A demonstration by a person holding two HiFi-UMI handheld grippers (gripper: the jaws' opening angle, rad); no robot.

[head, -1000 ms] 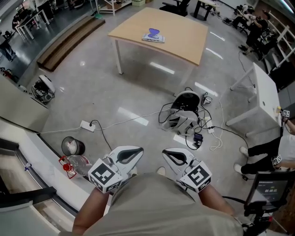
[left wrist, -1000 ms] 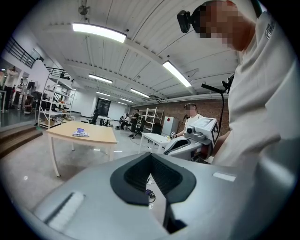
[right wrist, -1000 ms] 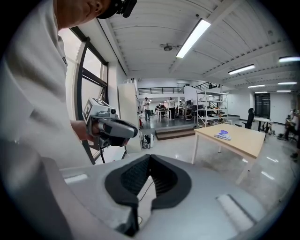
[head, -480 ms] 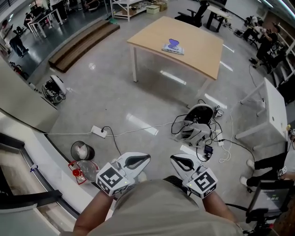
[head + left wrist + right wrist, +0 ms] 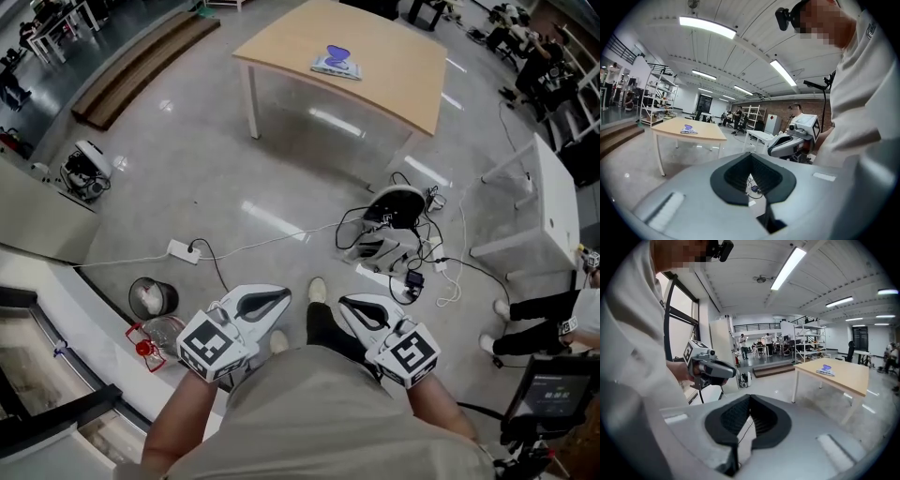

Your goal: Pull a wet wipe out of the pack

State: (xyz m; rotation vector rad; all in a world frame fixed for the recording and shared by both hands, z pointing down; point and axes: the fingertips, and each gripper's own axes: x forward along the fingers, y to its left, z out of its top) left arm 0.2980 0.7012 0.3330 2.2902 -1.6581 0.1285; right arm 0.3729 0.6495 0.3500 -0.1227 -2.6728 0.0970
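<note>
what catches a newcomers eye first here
The grey-and-white left gripper and right gripper, jaws shut and empty, fill the head view's bottom. Far ahead, a purple-and-white wet wipe pack lies on the light wooden table, with tangled cables on the grey floor between.

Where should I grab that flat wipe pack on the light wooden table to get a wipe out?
Likely the purple tuft standing up from the flat wipe pack on the light wooden table: pinch it from above, pull upward. It's the only raised part; finer detail is too distant.
</note>
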